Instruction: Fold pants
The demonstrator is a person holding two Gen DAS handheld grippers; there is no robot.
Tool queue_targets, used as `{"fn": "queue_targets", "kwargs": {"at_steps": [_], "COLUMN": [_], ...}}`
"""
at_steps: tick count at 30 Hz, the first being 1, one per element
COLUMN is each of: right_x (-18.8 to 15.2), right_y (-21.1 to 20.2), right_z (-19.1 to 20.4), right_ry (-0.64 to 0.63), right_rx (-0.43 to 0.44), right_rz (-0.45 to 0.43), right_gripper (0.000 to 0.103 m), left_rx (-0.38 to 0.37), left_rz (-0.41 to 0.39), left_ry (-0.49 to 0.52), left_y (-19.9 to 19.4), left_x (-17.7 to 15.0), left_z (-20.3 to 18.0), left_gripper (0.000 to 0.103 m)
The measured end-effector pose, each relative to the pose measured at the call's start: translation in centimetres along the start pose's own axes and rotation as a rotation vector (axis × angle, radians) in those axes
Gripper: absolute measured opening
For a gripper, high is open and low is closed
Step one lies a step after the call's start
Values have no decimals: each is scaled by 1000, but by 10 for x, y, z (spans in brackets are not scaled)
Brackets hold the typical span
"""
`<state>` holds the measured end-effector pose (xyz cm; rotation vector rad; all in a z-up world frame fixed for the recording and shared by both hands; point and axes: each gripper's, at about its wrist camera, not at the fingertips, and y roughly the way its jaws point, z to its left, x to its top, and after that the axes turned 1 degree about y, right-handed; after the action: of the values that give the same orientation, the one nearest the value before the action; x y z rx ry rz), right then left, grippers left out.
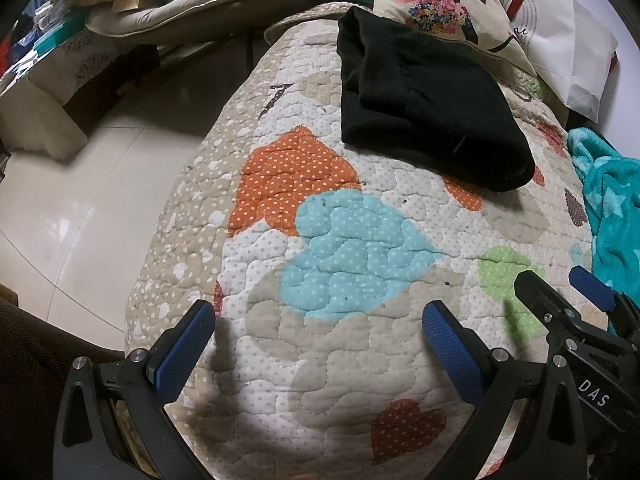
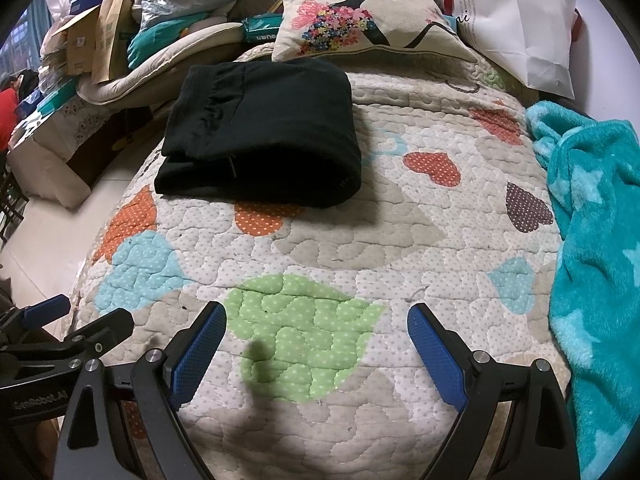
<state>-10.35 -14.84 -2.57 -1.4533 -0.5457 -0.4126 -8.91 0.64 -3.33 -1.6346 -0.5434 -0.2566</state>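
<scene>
My left gripper (image 1: 316, 334) is spread wide over the quilt (image 1: 352, 368) with nothing between its blue pads, and my right gripper (image 2: 316, 336) is just as wide and empty above a green heart patch (image 2: 304, 332). The black pants (image 2: 260, 136) lie folded in a compact bundle on the quilt, at about 11 o'clock from my right fingers and 1 o'clock from my left, well apart from both. A floral pillow (image 2: 360, 8) sits just beyond them; a teal blanket (image 2: 592, 240) drapes at 3 o'clock
</scene>
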Motion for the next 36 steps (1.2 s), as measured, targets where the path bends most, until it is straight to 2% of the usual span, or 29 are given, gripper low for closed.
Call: {"fn": "queue_targets", "kwargs": {"at_steps": [31,36], "right_x": [2,2], "right_y": [-3,-3], "right_z": [-1,-2], "right_ry": [-1,2], "right_rx": [3,10], "right_rz": [-20,-21], "right_gripper": [95,95], "left_rx": [-7,-32], "left_rz": [12,18], "left_ry": [-7,-9], "left_y": [5,8], "left_x": [1,2], "left_z": [3,5], "left_gripper": [103,103]}}
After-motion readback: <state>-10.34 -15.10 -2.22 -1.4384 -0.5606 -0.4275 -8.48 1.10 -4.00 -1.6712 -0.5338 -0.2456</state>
